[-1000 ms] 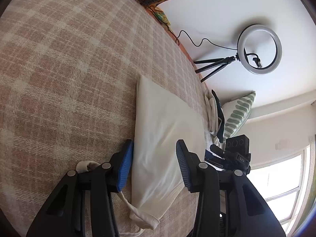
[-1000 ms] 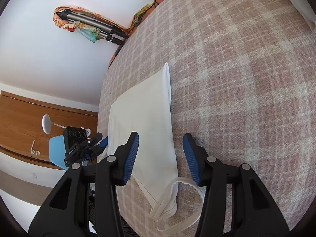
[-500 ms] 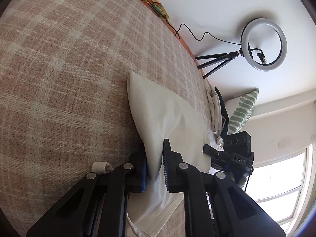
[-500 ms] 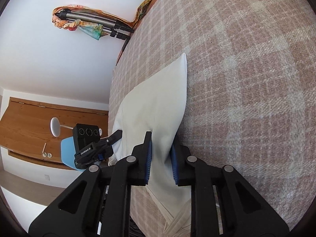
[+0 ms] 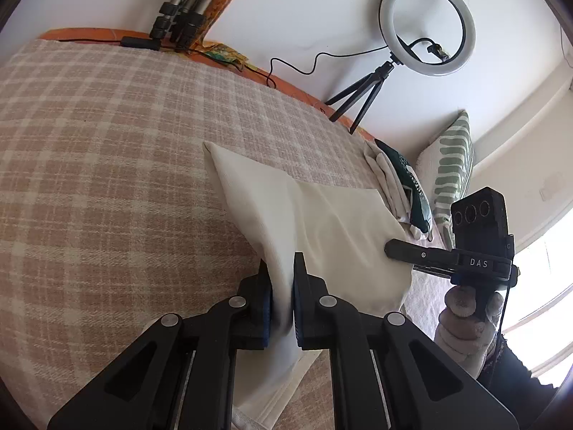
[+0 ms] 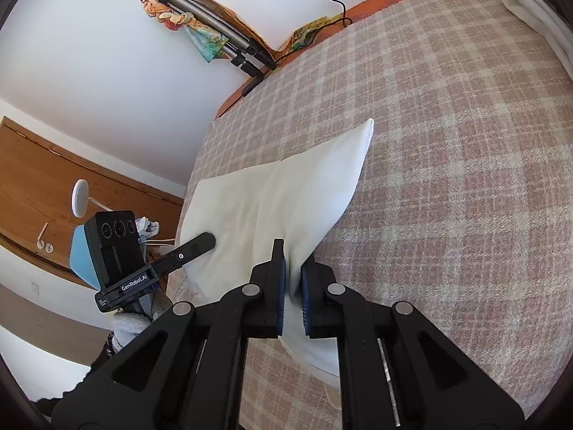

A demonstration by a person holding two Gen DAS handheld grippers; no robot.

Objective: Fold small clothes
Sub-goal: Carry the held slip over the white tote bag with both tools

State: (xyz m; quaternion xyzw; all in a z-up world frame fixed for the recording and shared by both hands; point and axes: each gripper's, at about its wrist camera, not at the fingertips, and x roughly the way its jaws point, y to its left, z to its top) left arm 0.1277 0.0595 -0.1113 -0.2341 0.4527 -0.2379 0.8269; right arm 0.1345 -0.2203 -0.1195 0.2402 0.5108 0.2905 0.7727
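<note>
Since a second ago both my grippers have closed and raised the cream garment's (image 5: 322,215) near edge off the plaid blanket (image 5: 107,179). My left gripper (image 5: 283,297) pinches its left near corner, my right gripper (image 6: 293,286) its right near corner, jaws nearly shut on cloth. Its far corners rest on the blanket. A ring light (image 5: 428,27) stands far right.
</note>
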